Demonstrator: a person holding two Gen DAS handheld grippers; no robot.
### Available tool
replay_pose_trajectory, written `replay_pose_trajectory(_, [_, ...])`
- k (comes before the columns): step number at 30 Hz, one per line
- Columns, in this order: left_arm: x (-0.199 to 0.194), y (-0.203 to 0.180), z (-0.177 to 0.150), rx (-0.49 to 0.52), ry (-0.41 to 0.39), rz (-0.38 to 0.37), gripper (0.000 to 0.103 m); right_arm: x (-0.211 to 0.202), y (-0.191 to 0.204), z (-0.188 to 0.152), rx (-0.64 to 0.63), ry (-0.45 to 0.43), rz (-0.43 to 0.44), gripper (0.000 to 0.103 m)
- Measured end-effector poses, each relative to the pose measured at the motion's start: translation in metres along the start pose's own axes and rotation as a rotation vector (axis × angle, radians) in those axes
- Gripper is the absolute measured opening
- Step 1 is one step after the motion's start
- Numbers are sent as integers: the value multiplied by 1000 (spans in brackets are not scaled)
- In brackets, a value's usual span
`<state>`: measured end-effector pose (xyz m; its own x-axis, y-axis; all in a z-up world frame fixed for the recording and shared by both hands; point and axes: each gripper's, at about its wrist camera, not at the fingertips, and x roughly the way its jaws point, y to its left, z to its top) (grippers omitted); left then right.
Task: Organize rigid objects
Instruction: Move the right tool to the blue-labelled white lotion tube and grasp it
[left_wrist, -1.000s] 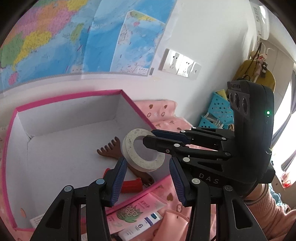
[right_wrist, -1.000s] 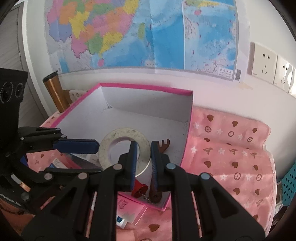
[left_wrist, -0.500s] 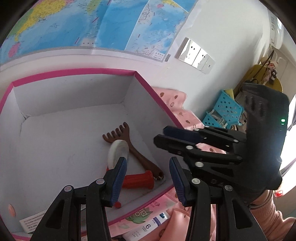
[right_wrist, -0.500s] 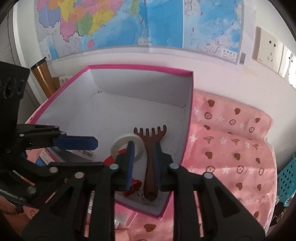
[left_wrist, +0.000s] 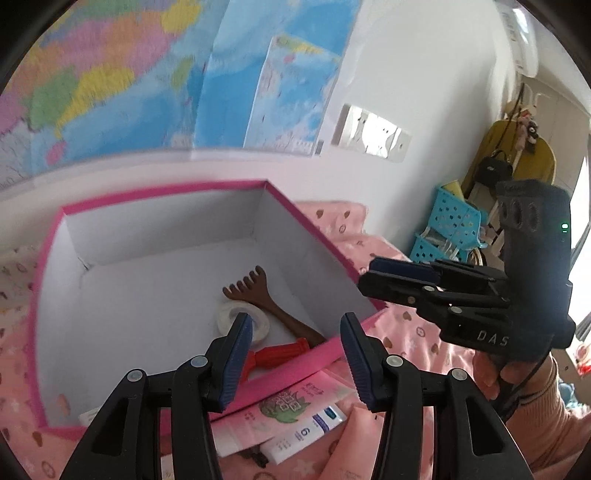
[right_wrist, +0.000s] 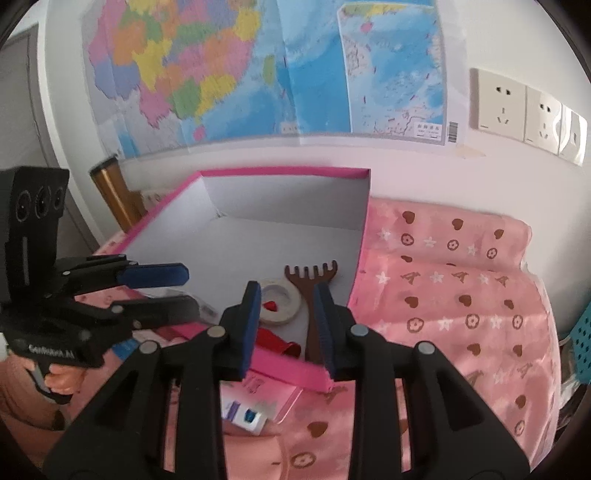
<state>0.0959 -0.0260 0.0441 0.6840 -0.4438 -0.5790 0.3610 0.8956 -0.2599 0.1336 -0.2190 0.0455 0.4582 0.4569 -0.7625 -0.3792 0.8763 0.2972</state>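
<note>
A pink box (left_wrist: 207, 186) with a white inside sits on the pink cloth. In it a white tape roll (left_wrist: 236, 317) lies flat beside a brown wooden back scratcher (left_wrist: 275, 312) and a red-handled tool (left_wrist: 282, 352). My left gripper (left_wrist: 295, 332) hovers over the box's near rim, its jaws opening with nothing between them. My right gripper (right_wrist: 287, 299) hangs above the box's near corner, jaws also opening and empty; the tape roll (right_wrist: 279, 306) and scratcher (right_wrist: 314, 282) show beyond its fingers. Each gripper appears in the other's view: the right gripper (left_wrist: 369, 280), the left gripper (right_wrist: 184, 291).
Cosmetic tubes and packets (left_wrist: 295, 410) lie on the cloth against the box's front wall. A gold flask (right_wrist: 110, 192) stands behind the box at left. A blue perforated basket (left_wrist: 447, 221) sits to the right. Maps and wall sockets (right_wrist: 524, 110) cover the wall behind.
The tape roll left the right gripper's jaws, dropped into the box and now lies flat by the scratcher. Both grippers have drawn back from the box, and their jaws stand wider.
</note>
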Motion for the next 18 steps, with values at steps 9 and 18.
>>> replay_pose_trajectory(9, [-18, -1, -34, -21, 13, 7, 52, -12, 4, -52, 64, 53, 96, 42])
replay_pose_trajectory(18, [7, 4, -78, -72, 145, 26, 52, 31, 5, -99, 99, 231, 119, 42])
